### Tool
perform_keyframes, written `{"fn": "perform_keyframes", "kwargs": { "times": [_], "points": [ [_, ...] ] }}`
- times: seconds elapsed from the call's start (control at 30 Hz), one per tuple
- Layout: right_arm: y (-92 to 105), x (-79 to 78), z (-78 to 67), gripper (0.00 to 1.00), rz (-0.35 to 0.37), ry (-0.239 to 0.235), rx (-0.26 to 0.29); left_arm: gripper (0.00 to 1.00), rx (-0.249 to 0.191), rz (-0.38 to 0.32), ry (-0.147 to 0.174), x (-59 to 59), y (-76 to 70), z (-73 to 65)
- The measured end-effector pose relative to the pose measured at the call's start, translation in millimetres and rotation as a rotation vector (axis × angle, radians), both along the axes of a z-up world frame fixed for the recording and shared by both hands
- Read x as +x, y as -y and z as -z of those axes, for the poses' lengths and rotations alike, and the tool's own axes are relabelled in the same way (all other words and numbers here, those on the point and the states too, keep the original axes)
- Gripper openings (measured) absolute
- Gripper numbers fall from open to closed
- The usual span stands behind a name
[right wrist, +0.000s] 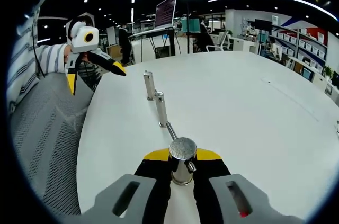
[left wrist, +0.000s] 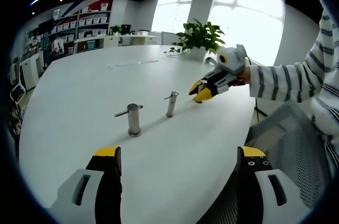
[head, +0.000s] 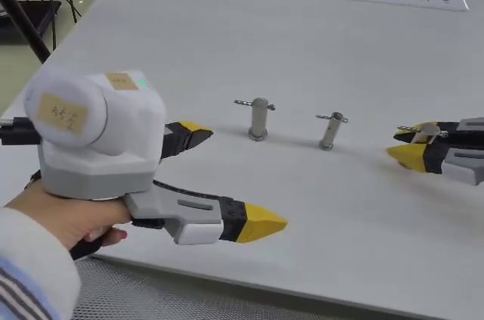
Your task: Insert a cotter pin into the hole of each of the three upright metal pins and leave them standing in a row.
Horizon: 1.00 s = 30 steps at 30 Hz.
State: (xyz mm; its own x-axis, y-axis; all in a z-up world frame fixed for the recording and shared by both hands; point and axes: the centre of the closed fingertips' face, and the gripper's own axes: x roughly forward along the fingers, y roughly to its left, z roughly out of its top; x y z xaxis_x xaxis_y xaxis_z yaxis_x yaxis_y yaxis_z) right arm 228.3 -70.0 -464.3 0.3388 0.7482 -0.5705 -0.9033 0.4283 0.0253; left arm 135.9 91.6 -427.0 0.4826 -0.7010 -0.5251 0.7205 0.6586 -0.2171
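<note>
Fingers of right gripper clenched on stubby grey upright metal pin, thin cotter pin through head, axis vertical, right of middle grey pin, in row; left gripper splayed, empty, well left of it.

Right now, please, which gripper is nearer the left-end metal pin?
Left. The left gripper is open just short of the left-end pin; the right gripper grips the far-end pin.
</note>
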Motion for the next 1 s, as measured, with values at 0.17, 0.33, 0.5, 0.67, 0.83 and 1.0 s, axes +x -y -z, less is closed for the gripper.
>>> {"fn": "perform_keyframes", "kwargs": {
  "times": [0.17,0.33,0.5,0.67,0.83,1.0],
  "points": [
    [-1.3,4.2,5.4,0.1,0.002,-0.007,0.011,0.88,0.01,0.003,-0.016,-1.4,-0.6,4.1],
    [-1.4,8.2,8.0,0.1,0.012,-0.015,0.03,0.87,0.018,0.01,-0.026,-4.5,1.3,6.4],
    [-1.4,10.2,6.5,0.1,-0.012,0.009,0.024,0.87,0.028,0.019,-0.046,-7.5,1.0,10.9],
    [-0.9,10.8,6.9,0.1,-0.023,0.019,0.017,0.88,0.028,0.004,-0.041,-6.0,0.8,10.6],
    [-2.3,11.3,5.8,0.13,-0.005,0.024,0.024,0.88,0.025,-0.001,-0.044,-7.3,1.0,8.9],
    [-0.5,12.2,1.5,0.48,0.036,0.058,0.001,0.89,0.034,-0.016,-0.048,-8.7,-4.2,7.6]
  ]
}}
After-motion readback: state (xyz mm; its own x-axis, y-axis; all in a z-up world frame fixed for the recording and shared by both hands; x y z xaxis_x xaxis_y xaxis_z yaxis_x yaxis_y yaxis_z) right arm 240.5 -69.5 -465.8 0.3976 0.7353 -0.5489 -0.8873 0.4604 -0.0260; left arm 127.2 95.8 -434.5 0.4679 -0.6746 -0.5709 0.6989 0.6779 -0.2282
